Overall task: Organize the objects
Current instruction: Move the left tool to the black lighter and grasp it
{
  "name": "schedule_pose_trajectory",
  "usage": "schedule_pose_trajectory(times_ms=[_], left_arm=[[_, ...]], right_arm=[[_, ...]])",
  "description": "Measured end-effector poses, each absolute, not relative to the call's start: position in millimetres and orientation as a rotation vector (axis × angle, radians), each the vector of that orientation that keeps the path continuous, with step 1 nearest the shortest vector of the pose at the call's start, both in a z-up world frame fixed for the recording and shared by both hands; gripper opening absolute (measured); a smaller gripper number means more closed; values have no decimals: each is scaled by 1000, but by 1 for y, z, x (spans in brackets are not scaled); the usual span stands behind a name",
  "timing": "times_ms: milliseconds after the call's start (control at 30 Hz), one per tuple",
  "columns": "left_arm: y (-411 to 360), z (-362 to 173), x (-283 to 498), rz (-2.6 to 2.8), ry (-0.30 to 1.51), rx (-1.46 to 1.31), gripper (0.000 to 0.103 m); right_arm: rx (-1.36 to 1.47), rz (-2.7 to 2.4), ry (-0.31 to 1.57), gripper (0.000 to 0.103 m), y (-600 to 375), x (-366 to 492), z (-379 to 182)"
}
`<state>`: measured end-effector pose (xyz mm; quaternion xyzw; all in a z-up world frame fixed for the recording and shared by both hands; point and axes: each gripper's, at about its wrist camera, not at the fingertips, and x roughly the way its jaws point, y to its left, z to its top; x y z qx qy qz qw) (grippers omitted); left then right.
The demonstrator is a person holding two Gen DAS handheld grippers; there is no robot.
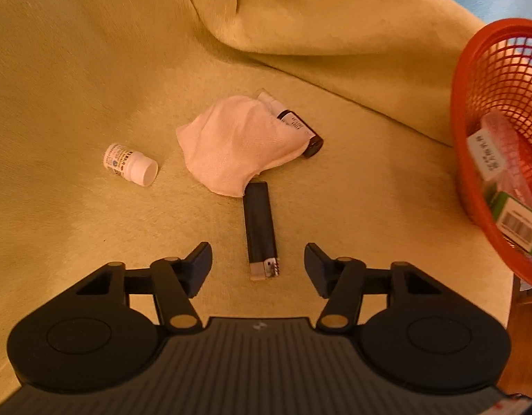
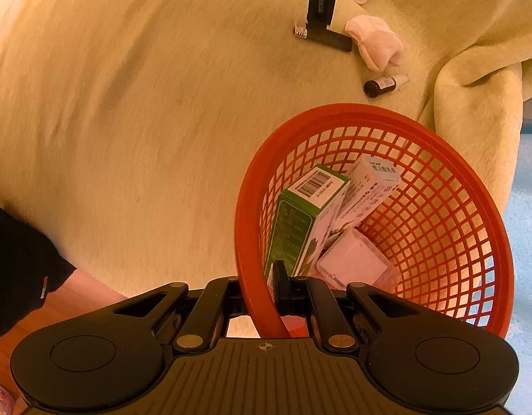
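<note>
Left claw (image 1: 258, 259): jaws spread wide, nothing between the pads, hovering low over the yellow-green blanket (image 1: 75, 69). Black lighter (image 1: 259, 223) lies on the blanket directly ahead, in line with the gap between the jaws, metal end nearest the claw; no contact.

Beyond the lighter's far end: crumpled white cloth (image 1: 238, 141), its edge just reaching the lighter. Dark dropper bottle (image 1: 300, 128) lies on its side, partly under the cloth's right edge. Small white pill bottle (image 1: 131, 164) on its side, left of the cloth, apart from it.

Right claw (image 2: 271, 285): jaws closed on the near rim of the orange mesh basket (image 2: 456, 145), one finger inside the wall.

Basket contents: green box (image 2: 297, 221), white box (image 2: 369, 186), pink packet (image 2: 352, 263), leaning together.
</note>
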<state>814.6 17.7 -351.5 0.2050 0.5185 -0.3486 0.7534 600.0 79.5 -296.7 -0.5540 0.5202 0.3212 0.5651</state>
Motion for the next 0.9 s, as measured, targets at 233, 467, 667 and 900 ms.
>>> schedule_pose_trajectory(times_ms=[233, 467, 667, 900], left_arm=[[6, -373, 822, -766, 1140, 462, 41], [-1, -383, 824, -757, 1135, 485, 31], [-4, -384, 825, -734, 1128, 518, 18], [-2, -373, 819, -755, 1140, 538, 17]], right_arm=[[-1285, 768, 1223, 3, 81, 604, -295], [-1271, 776, 1224, 3, 82, 605, -294], [-1267, 780, 1224, 3, 81, 605, -294], [-1271, 781, 1218, 3, 80, 605, -294]])
